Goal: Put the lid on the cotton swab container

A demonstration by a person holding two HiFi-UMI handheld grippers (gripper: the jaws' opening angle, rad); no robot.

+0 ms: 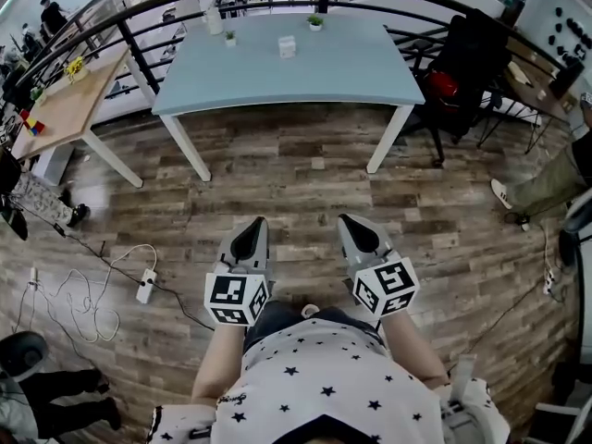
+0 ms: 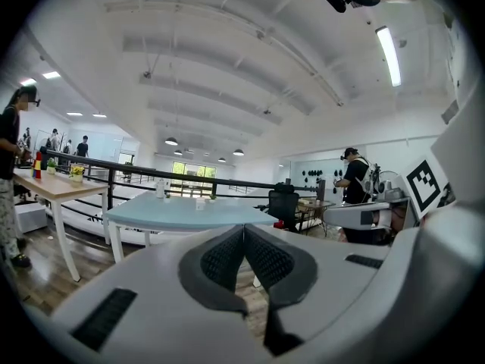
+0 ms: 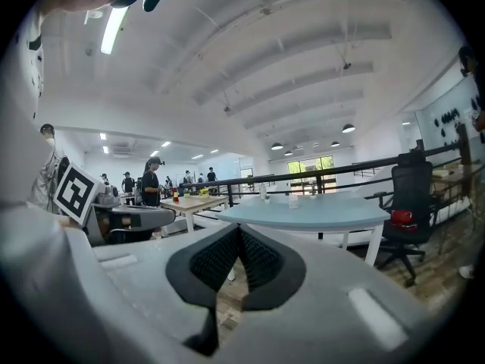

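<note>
Left gripper (image 1: 248, 234) and right gripper (image 1: 359, 231) — both fully closed, holding nothing — sit well short of the blue worktop (image 1: 305, 81); a rushed approach could topple its small white box (image 1: 287, 46).

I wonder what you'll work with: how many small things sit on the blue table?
4: a white bottle at the far left, a small potted plant beside it, a white box near the middle, another potted plant behind that. Anything tinier could go unseen.
</note>
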